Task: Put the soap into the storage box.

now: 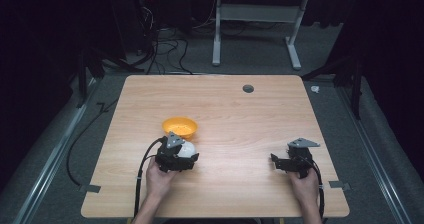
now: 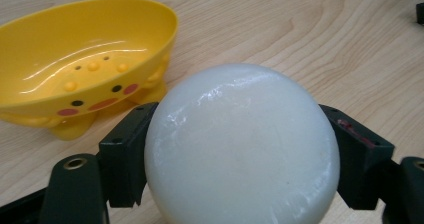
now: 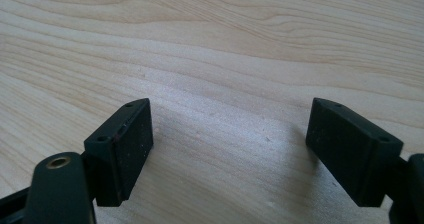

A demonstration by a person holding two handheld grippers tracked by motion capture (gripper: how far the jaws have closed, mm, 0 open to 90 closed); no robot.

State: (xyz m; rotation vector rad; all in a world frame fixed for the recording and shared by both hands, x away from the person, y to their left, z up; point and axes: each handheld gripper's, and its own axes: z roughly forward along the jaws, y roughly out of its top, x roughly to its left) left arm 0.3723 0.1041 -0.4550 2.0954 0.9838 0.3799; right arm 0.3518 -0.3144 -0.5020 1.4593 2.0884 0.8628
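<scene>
White and rounded, a soap bar (image 2: 242,146) is clamped between the two black jaws of the left gripper (image 2: 240,154), low over the wooden table (image 1: 240,114). Just beyond those jaws, slightly to their left, a yellow soap dish (image 2: 85,59) with a painted face is seen, apart from the soap. Well off to the right, the right gripper (image 3: 230,149) is held with jaws spread wide around nothing, above bare wood.

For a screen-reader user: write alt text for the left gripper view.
A round white soap bar is clamped between the left gripper's two black jaws. Behind it to the left, a yellow soap dish with a duck face stands empty on the wooden table.
</scene>
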